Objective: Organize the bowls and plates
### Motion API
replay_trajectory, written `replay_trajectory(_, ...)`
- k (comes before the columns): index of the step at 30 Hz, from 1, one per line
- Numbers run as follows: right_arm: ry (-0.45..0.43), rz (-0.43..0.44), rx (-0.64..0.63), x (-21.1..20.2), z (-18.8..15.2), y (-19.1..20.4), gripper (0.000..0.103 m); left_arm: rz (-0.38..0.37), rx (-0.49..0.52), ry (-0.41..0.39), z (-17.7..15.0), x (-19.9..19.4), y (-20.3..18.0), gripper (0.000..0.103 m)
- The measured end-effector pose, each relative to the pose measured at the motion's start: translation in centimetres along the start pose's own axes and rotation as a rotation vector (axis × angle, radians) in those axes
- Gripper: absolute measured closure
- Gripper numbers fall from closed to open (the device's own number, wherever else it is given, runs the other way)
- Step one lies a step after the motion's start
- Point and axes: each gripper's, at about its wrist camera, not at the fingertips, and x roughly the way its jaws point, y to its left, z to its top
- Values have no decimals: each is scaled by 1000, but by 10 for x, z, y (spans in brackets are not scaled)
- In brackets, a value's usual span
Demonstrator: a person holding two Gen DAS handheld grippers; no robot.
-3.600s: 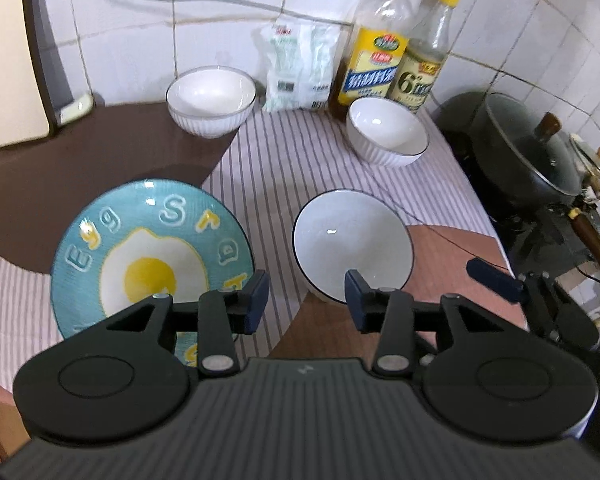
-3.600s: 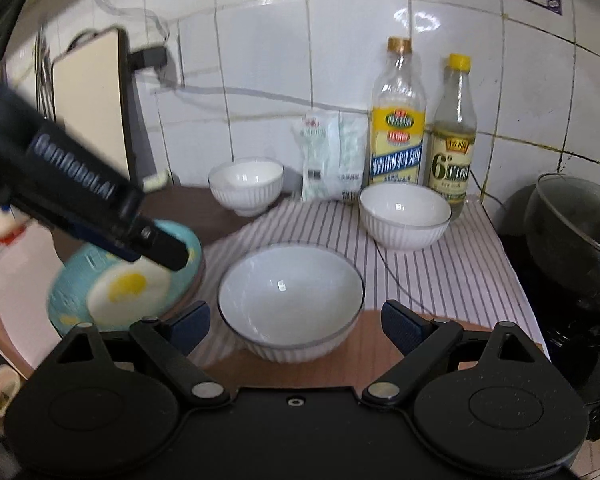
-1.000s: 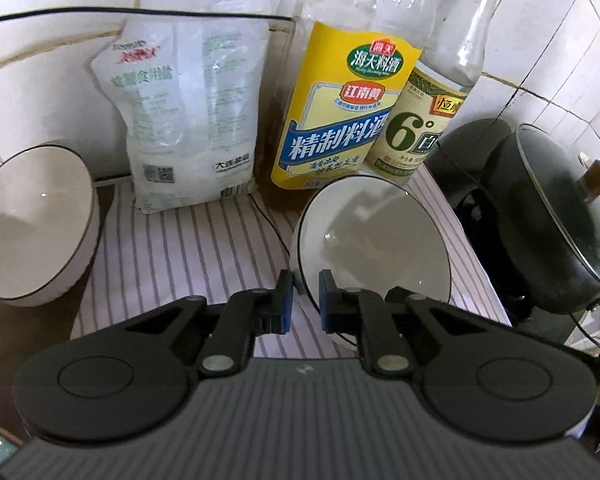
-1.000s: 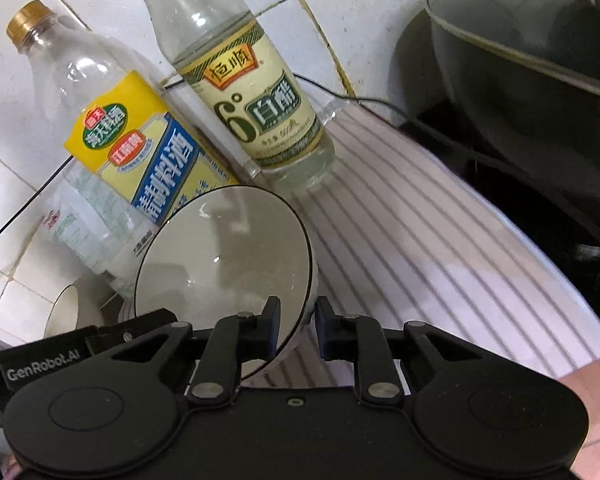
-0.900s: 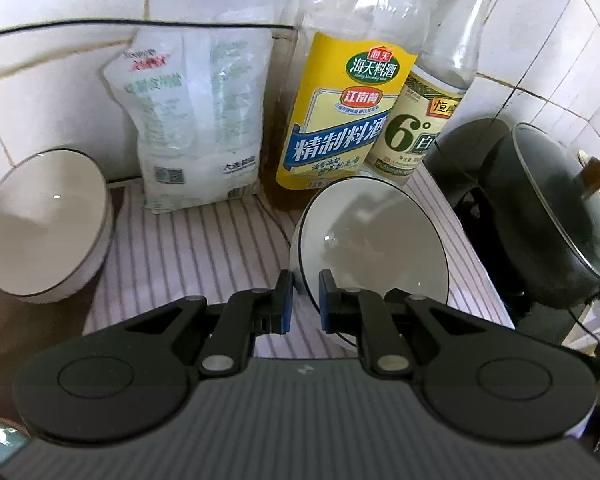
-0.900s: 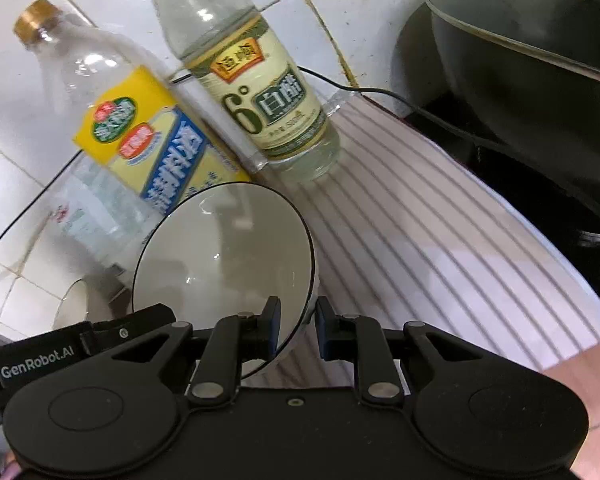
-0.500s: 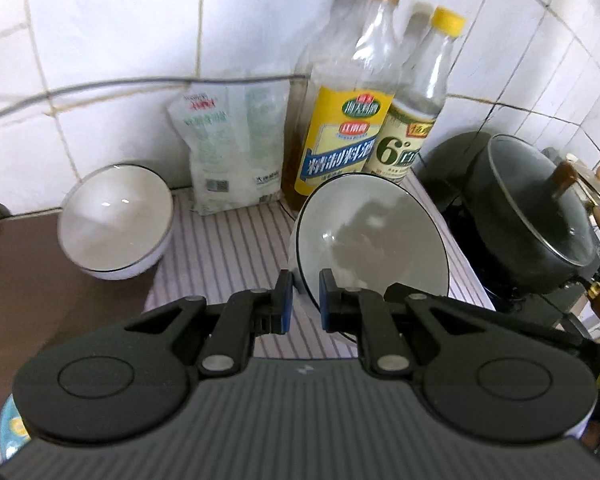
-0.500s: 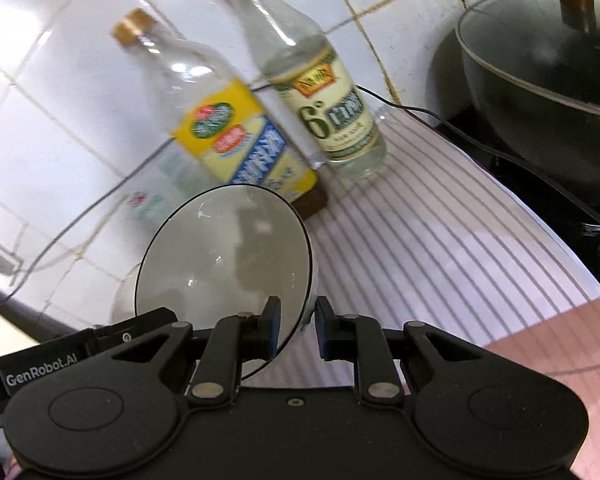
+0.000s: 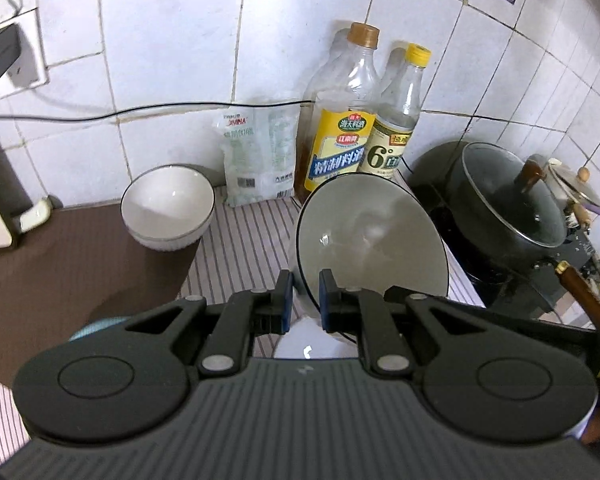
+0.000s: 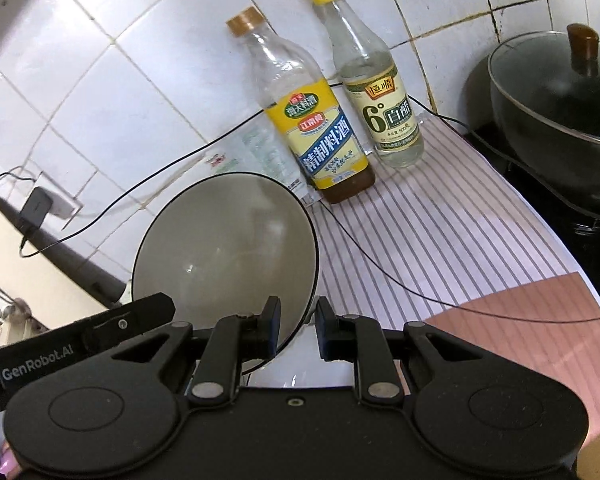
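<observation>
Left claw (image 9: 303, 294) is closed thin on the near rim of a white bowl (image 9: 372, 236), one pad inside the wall and one outside. Right claw (image 10: 298, 322) pinches the same bowl's rim (image 10: 224, 248) from the other side, closed down to the wall's thickness. Held between both claws, the bowl is tipped up on edge and lifted off the bench (image 9: 80, 264), its open face turned toward each camera.

Going left to right in the left wrist view: a second white ribbed bowl (image 9: 167, 206) sits upright at the back of the bench; beside it a salt bag (image 9: 258, 156) leans on the tiled wall; then two bottles (image 9: 342, 120); then a lidded wok (image 9: 508, 204) on the stove. Just below the claws, part of another white bowl (image 9: 312, 340) shows.

The held bowl looks glazed ceramic: stiff, fairly heavy, smooth and slippery, and likely to chip if knocked. The rim is the only edge thin enough to pinch, so a firm two-sided hold seems wise.
</observation>
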Motion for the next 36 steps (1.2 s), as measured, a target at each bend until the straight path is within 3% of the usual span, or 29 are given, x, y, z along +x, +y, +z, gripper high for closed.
replay_trajectory(10,24,-13,-73,-27,-26,1,80,-13,-37,1,-34,-26,-2,91)
replay_trajectory(29,51,-132,-216,8,-53,-1,81,57,-75,170,-67,29,4,91)
replay_trajectory(36,51,-137,-269,17,-58,2,81,67,-91,214,-68,39,10,91)
